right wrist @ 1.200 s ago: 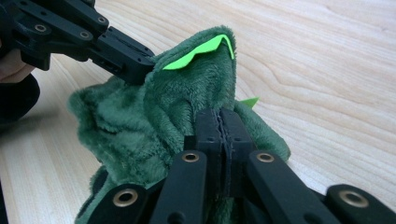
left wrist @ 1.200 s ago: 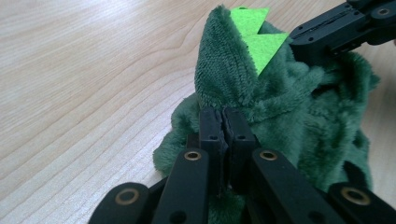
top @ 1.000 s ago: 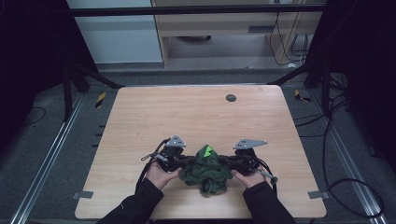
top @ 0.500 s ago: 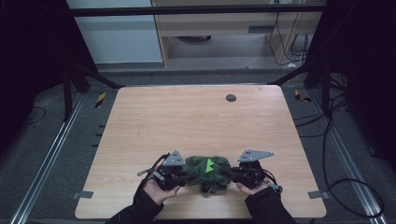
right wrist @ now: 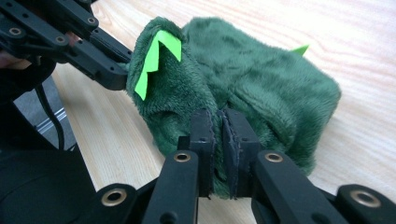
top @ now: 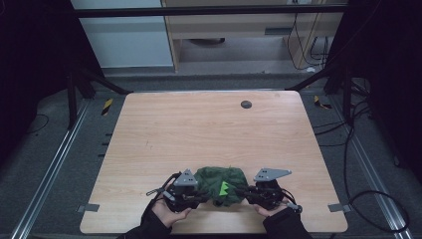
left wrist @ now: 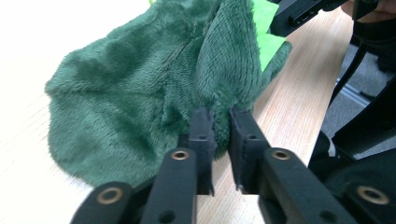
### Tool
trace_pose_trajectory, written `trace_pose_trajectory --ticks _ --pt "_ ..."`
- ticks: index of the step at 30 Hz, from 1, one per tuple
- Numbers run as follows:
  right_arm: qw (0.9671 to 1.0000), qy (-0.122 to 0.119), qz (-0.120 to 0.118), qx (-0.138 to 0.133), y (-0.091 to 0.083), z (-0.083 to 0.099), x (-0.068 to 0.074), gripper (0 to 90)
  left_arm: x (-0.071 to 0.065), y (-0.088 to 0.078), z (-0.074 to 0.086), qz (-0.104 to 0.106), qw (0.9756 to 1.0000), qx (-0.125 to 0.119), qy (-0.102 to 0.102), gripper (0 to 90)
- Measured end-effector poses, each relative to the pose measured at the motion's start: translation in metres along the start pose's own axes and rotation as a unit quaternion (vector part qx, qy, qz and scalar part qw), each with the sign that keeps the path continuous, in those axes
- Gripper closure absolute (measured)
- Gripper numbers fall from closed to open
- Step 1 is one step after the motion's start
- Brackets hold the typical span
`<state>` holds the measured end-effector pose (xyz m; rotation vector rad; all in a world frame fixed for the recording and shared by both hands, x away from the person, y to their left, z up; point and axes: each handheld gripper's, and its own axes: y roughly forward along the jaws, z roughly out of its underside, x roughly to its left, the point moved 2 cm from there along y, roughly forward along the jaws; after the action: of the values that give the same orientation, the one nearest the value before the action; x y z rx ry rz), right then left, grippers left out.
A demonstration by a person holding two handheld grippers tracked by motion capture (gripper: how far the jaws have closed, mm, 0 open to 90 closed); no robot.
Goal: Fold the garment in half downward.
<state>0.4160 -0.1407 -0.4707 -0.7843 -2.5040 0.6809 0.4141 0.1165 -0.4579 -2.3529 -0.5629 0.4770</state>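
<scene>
A light wooden table point(top: 209, 134) stands on a dark grey floor point(top: 45, 164). Beyond it sit a pale cabinet point(top: 124, 45) and a wooden shelf unit point(top: 239, 20), with black cables point(top: 358, 144) trailing at right.

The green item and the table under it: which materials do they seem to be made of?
Green item: soft plush fabric, likely fleece, matte with a short fuzzy pile; its bright green spikes look like flat felt. Table: light wood or wood-look laminate, smooth, with visible grain lines; which one is unclear.
</scene>
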Motion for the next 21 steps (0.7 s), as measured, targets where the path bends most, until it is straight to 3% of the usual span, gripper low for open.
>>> trace_pose_trajectory --ticks 6,10,14,16,21 --pt "0.9998 0.004 0.006 -0.016 -0.009 -0.006 -0.002 81.9 0.003 -0.015 -0.001 -0.009 0.9998 -0.018 -0.008 76.5" --pt "0.9994 0.005 0.016 -0.031 -0.015 -0.014 -0.006 83.8 0.015 -0.027 -0.008 -0.024 0.9990 -0.032 -0.020 78.6" --pt "0.9992 0.005 0.018 -0.035 -0.012 -0.021 -0.009 86.3 0.022 -0.025 -0.016 -0.034 0.9985 -0.035 -0.027 83.8" --pt "0.9992 0.009 0.018 -0.033 -0.003 -0.026 -0.012 89.1 0.025 -0.015 -0.021 -0.038 0.9984 -0.032 -0.027 88.6" --pt "0.9995 0.015 0.019 -0.022 0.009 -0.027 -0.015 89.8 0.027 -0.001 -0.023 -0.038 0.9986 -0.024 -0.028 89.7"
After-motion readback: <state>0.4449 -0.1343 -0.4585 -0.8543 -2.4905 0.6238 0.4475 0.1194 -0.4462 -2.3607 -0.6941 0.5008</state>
